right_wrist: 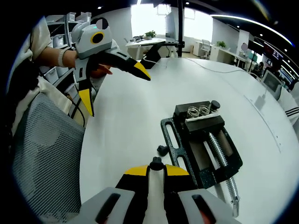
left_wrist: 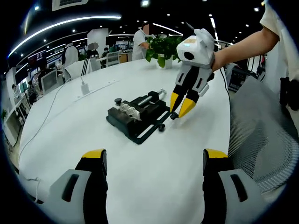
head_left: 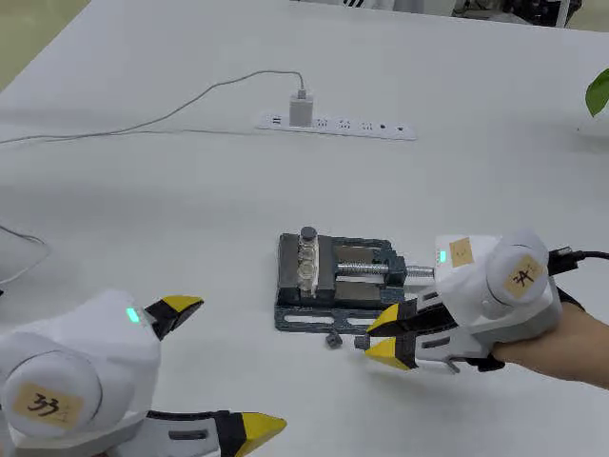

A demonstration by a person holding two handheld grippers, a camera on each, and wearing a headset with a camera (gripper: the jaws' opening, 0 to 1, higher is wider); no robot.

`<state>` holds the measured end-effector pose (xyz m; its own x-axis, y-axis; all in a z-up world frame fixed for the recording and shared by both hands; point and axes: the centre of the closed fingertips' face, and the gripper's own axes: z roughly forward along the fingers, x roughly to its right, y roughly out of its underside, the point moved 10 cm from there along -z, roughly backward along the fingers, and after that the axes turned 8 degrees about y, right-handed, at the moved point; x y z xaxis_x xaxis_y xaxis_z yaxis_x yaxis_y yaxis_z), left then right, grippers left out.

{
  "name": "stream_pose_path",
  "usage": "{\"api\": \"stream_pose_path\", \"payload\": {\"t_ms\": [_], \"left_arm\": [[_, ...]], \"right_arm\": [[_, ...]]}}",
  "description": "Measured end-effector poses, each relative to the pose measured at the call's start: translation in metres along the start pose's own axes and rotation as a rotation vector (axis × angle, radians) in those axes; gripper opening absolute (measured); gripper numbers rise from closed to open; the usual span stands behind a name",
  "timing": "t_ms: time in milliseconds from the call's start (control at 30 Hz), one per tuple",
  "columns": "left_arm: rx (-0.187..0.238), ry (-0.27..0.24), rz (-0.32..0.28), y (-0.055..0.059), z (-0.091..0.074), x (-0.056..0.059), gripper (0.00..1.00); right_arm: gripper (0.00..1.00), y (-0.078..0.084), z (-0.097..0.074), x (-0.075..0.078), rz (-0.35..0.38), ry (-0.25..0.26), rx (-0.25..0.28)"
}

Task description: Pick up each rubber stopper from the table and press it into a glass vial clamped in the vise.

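Jaws of right gripper (right_wrist: 155,171) pinch rubber stopper (right_wrist: 156,163); left gripper (left_wrist: 154,156) jaws wide apart.

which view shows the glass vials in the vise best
The right gripper view: the vials are nearest there, with open mouths showing in the vise. The head view shows them as a pale row from above; the left gripper view shows them small and side-on.

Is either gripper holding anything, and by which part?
The right gripper pinches a small black rubber stopper by one end; the left gripper is open, empty.
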<state>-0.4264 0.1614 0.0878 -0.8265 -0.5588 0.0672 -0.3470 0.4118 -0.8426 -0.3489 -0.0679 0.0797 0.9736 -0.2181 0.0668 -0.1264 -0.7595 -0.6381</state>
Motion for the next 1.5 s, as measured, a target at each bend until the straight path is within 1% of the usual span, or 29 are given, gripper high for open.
{"api": "stream_pose_path", "payload": {"t_ms": [67,167,200,267,333,367,433,533,633,700,733,800,900,967,1033,1067,1133,1200,1367,1500], "left_arm": [[-0.014,0.026,0.028,-0.003,0.005,0.001,0.81],[-0.029,0.066,0.067,-0.007,0.012,0.002,0.77],[-0.042,0.08,0.095,-0.009,0.015,0.002,0.75],[-0.042,0.105,0.111,-0.012,0.018,0.003,0.68],[-0.044,0.118,0.125,-0.015,0.021,0.004,0.63],[-0.048,0.129,0.144,-0.018,0.023,0.004,0.61],[-0.056,0.143,0.163,-0.02,0.025,0.005,0.57],[-0.066,0.162,0.197,-0.025,0.029,0.006,0.53],[-0.077,0.18,0.221,-0.029,0.032,0.007,0.48],[-0.089,0.205,0.253,-0.032,0.035,0.009,0.44],[-0.094,0.211,0.261,-0.033,0.036,0.01,0.41],[-0.102,0.224,0.289,-0.036,0.039,0.011,0.38],[-0.108,0.242,0.304,-0.04,0.042,0.014,0.35],[-0.115,0.258,0.329,-0.041,0.045,0.016,0.31],[-0.121,0.266,0.335,-0.042,0.046,0.017,0.28],[-0.128,0.274,0.348,-0.042,0.047,0.018,0.26],[-0.132,0.281,0.364,-0.043,0.049,0.019,0.22],[-0.136,0.284,0.377,-0.044,0.051,0.019,0.19],[-0.15,0.3,0.4,-0.045,0.053,0.02,0.14],[-0.153,0.308,0.402,-0.045,0.054,0.021,0.1]], "right_arm": [[0.07,-0.003,-0.003,-0.002,-0.002,-0.008,-0.008],[0.07,-0.007,-0.007,-0.006,-0.013,-0.019,-0.008],[0.07,-0.009,-0.009,-0.008,-0.016,-0.023,-0.01],[0.07,-0.013,-0.01,-0.01,-0.023,-0.033,-0.012],[0.07,-0.017,-0.012,-0.014,-0.034,-0.042,-0.014],[0.07,-0.02,-0.013,-0.016,-0.04,-0.049,-0.014],[0.07,-0.023,-0.014,-0.018,-0.049,-0.056,-0.017],[0.07,-0.029,-0.015,-0.021,-0.067,-0.065,-0.021],[0.07,-0.031,-0.015,-0.022,-0.076,-0.072,-0.024],[0.07,-0.034,-0.015,-0.023,-0.084,-0.078,-0.028],[0.07,-0.035,-0.015,-0.024,-0.088,-0.081,-0.029],[0.07,-0.037,-0.015,-0.026,-0.097,-0.086,-0.029],[0.07,-0.04,-0.014,-0.027,-0.103,-0.092,-0.028],[0.07,-0.042,-0.013,-0.029,-0.108,-0.098,-0.025],[0.07,-0.044,-0.013,-0.03,-0.115,-0.103,-0.027],[0.07,-0.045,-0.012,-0.03,-0.117,-0.106,-0.027],[0.07,-0.045,-0.011,-0.032,-0.124,-0.113,-0.029],[0.07,-0.046,-0.01,-0.033,-0.131,-0.119,-0.034],[0.07,-0.048,-0.009,-0.033,-0.14,-0.126,-0.034],[0.06,-0.049,-0.009,-0.034,-0.142,-0.13,-0.035]]}}
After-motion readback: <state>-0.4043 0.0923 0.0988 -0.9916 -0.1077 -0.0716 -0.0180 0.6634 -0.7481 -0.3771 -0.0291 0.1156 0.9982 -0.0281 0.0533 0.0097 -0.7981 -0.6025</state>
